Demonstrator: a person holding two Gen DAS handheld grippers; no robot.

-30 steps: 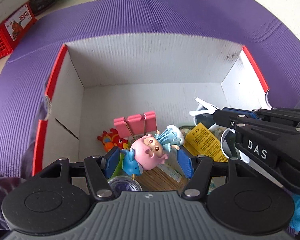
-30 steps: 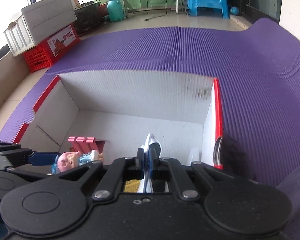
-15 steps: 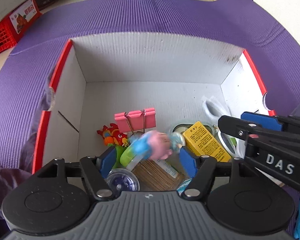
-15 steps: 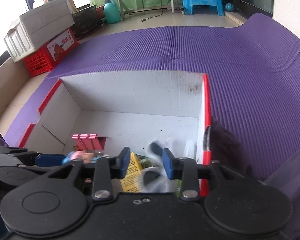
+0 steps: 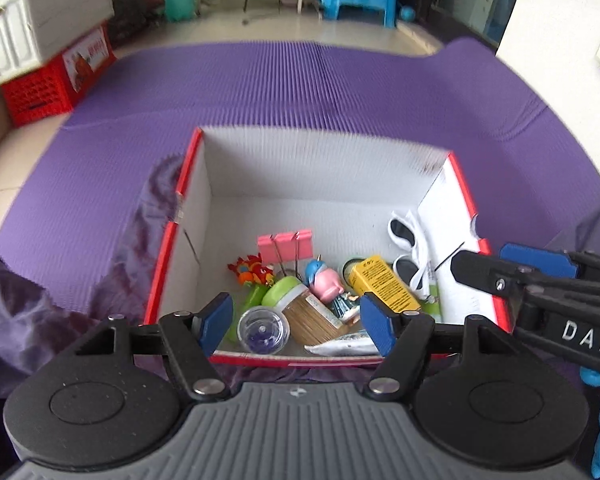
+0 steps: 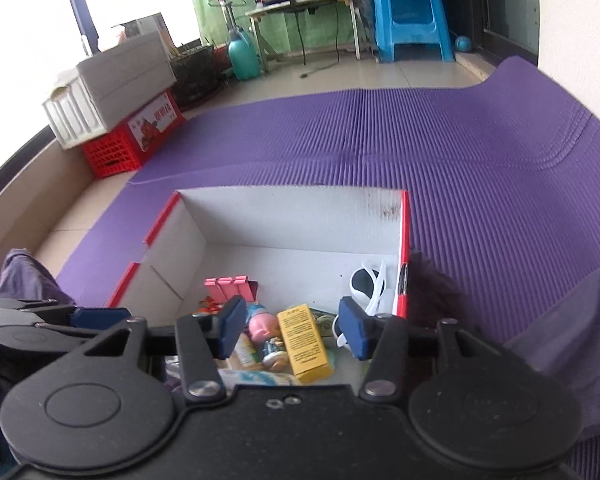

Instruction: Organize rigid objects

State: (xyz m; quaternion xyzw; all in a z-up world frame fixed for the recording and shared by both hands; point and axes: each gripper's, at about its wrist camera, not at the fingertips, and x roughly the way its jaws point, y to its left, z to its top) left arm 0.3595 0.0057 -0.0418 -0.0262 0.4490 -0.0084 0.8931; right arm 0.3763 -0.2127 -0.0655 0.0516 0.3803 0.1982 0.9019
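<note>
A white cardboard box with red rims (image 5: 188, 184) (image 6: 404, 240) sits on the purple mat. In it lie a pink pig figurine (image 5: 327, 285) (image 6: 260, 328), white sunglasses (image 5: 406, 248) (image 6: 370, 280), a yellow carton (image 5: 382, 284) (image 6: 305, 344), a pink binder clip (image 5: 286, 245) (image 6: 230, 289), a red-orange toy (image 5: 252, 273), a green-lidded wooden jar (image 5: 300, 310) and a clear round pot (image 5: 263, 327). My left gripper (image 5: 296, 326) is open and empty above the box's near edge. My right gripper (image 6: 290, 332) is open and empty above the box; it also shows in the left wrist view (image 5: 540, 280).
The purple ribbed mat (image 5: 300, 80) (image 6: 460, 160) spreads around the box. A red crate with a white box on top (image 6: 132, 136) stands at the far left. A blue stool (image 6: 410, 12) and a teal bottle (image 6: 242, 56) stand on the floor beyond.
My left gripper let go of the pig figurine and my right gripper let go of the sunglasses; both dropped into the box. Both grippers have drawn back and up, open.
</note>
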